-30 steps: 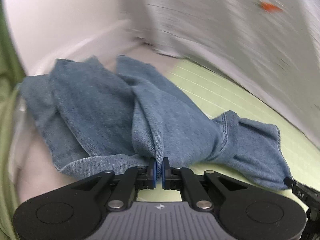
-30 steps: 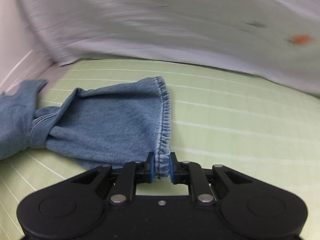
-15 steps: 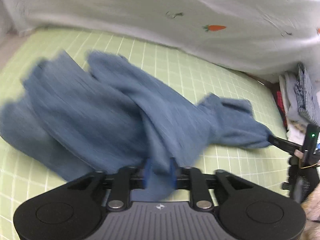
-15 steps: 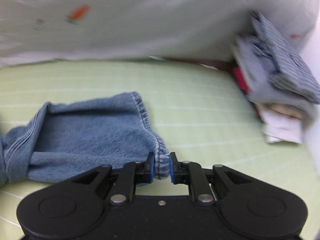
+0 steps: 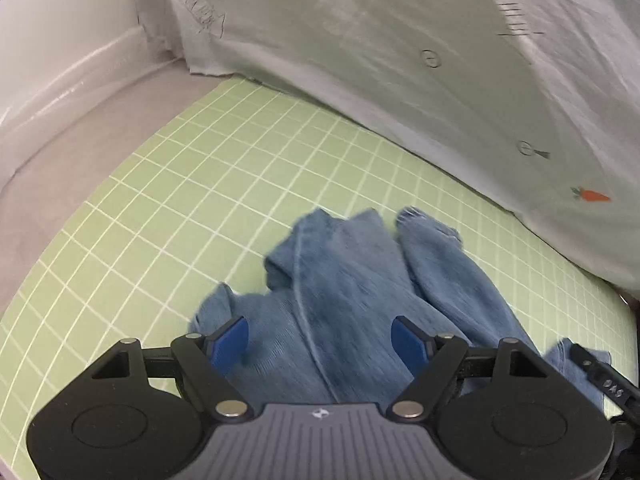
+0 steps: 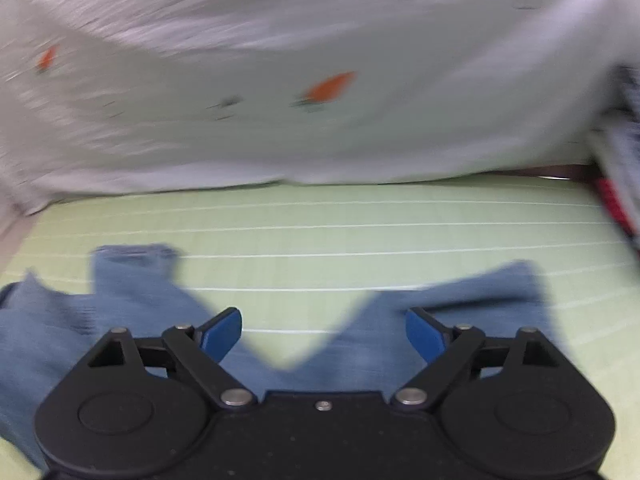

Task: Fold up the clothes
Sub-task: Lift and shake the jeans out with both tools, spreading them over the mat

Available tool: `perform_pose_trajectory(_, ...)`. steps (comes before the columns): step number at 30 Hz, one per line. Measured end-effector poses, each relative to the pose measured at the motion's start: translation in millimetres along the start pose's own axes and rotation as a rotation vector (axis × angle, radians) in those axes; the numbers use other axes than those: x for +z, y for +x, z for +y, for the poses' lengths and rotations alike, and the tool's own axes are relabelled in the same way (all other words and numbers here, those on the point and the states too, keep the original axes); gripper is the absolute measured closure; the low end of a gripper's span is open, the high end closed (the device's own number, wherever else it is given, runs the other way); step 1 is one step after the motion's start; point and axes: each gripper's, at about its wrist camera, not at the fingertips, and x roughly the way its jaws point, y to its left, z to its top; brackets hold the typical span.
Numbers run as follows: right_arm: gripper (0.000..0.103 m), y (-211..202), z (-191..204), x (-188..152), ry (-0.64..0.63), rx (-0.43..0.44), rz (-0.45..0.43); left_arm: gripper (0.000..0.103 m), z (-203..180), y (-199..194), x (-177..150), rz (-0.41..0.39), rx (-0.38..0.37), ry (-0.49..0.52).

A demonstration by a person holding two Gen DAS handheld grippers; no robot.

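Observation:
A pair of blue denim jeans [image 5: 352, 288] lies crumpled on the green grid mat [image 5: 192, 184]. My left gripper [image 5: 320, 340] hovers over the denim with its jaws opening wide; cloth lies below them but the blue pads do not press on it. In the right wrist view the jeans [image 6: 120, 304] spread in a V across the mat [image 6: 320, 232], blurred by motion. My right gripper [image 6: 323, 334] is also opening, its blue pads apart, with the denim beneath and nothing pinched. The tip of the right gripper [image 5: 596, 376] shows at the lower right of the left wrist view.
A white cloth printed with small carrots [image 5: 440, 80] hangs along the far edge of the mat, also seen as the white cloth [image 6: 280, 100]. A stack of folded clothes [image 6: 624, 152] sits at the far right. A bare beige surface [image 5: 60, 152] and a white wall border the mat on the left.
Both grippers were shut on the denim a second ago; both have let go and now stand wide apart. The jeans have dropped onto the mat and both views have swung sideways.

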Motion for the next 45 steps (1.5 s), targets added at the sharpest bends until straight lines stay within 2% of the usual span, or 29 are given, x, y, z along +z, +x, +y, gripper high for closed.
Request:
perform_pose_trajectory(3,0.012,28.3,30.5,2.1,-0.038,0.059,0.067,0.026,10.9,14.7,12.7,0.025,-0.02,-0.017)
perform_pose_trajectory(5,0.012,47.2,39.5,-1.7,-0.038,0.056,0.143,0.042,13.9,24.2,14.7,0.049,-0.066,-0.035)
perform_pose_trajectory(6,0.018,54.0,41.1,-4.7,-0.033,0.044,0.18,0.06,15.4,29.0,15.7,0.062,-0.089,-0.045)
perform_pose_trajectory(7,0.025,56.6,38.9,-7.4,-0.014,0.05,0.203,0.071,16.9,33.8,16.7,0.074,-0.113,-0.054)
perform_pose_trajectory(8,0.047,55.9,33.7,-9.8,0.015,0.086,0.219,0.073,17.9,36.0,16.6,0.078,-0.128,-0.06)
perform_pose_trajectory(9,0.077,53.5,27.3,-11.7,0.044,0.126,0.226,0.078,18.2,33.6,14.6,0.067,-0.13,-0.058)
perform_pose_trajectory(11,0.1,39.8,13.3,-18.3,0.086,0.152,0.202,0.084,18.9,28.9,10.5,0.044,-0.134,-0.056)
perform_pose_trajectory(12,0.101,26.9,5.6,-21.0,0.1,0.148,0.159,0.088,20.6,25.4,8.5,0.032,-0.138,-0.062)
perform_pose_trajectory(13,0.101,13.3,-2.1,-23.7,0.114,0.142,0.113,0.09,24.9,20.0,6.4,0.017,-0.144,-0.083)
perform_pose_trajectory(14,0.101,-4.1,-10.7,-26.4,0.113,0.099,0.069,0.091,29.0,14.3,4.5,0.002,-0.148,-0.102)
perform_pose_trajectory(16,0.101,-40.7,-29.5,-33.6,0.073,-0.021,-0.016,0.092,35.5,0.3,0.8,-0.026,-0.13,-0.122)
perform_pose_trajectory(18,0.101,-73.5,-53.7,-44.0,0.07,-0.115,-0.058,0.092,40.1,-18.6,-8.9,-0.052,-0.1,-0.114)
perform_pose_trajectory(21,0.102,-109.0,-94.4,-75.5,0.125,-0.186,-0.038,0.092,45.0,-46.3,-28.1,-0.088,-0.051,-0.091)
perform_pose_trajectory(24,0.102,-131.1,-119.6,-110.6,0.132,-0.278,0.026,0.092,56.8,-67.0,-49.5,-0.106,0.005,-0.102)
perform_pose_trajectory(26,0.101,-133.7,-134.8,-128.8,0.199,-0.28,0.109,0.092,69.8,-70.9,-61.0,-0.09,0.016,-0.159)
perform_pose_trajectory(28,0.099,-131.5,-134.0,-131.7,0.223,-0.291,0.111,0.092,74.2,-71.6,-69.5,-0.078,0.016,-0.192)
perform_pose_trajectory(29,0.094,-130.4,-133.2,-132.7,0.233,-0.297,0.11,0.092,73.2,-71.6,-72.0,-0.076,0.018,-0.197)
perform_pose_trajectory(31,0.068,-126.4,-127.7,-126.4,0.231,-0.316,0.08,0.092,67.3,-70.9,-71.0,-0.081,0.029,-0.194)
perform_pose_trajectory(32,0.046,-124.2,-123.6,-117.8,0.224,-0.317,0.046,0.092,65.5,-69.4,-67.5,-0.082,0.029,-0.198)
perform_pose_trajectory(33,0.034,-122.2,-119.8,-109.2,0.217,-0.317,0.012,0.092,63.8,-67.8,-63.9,-0.083,0.029,-0.201)
perform_pose_trajectory(35,0.029,-106.3,-111.4,-89.4,0.215,-0.244,-0.014,0.092,60.4,-64.6,-56.8,-0.084,0.027,-0.208)
perform_pose_trajectory(36,0.028,-98.0,-107.2,-79.3,0.214,-0.205,-0.025,0.092,58.6,-62.6,-53.2,-0.081,0.024,-0.205)
perform_pose_trajectory(39,0.026,-64.1,-83.9,-57.0,0.209,-0.083,0.011,0.091,50.2,-57.1,-44.2,-0.072,0.026,-0.178)
perform_pose_trajectory(43,0.025,-21.5,-59.8,-46.3,0.251,-0.016,0.102,0.091,41.2,-53.7,-40.4,-0.06,0.041,-0.135)
perform_pose_trajectory(44,0.029,-17.6,-56.2,-48.7,0.236,-0.012,0.112,0.091,40.4,-54.2,-41.6,-0.059,0.046,-0.123)
perform_pose_trajectory(45,0.043,-14.4,-52.8,-51.4,0.219,-0.008,0.121,0.091,40.9,-54.8,-43.1,-0.059,0.05,-0.114)
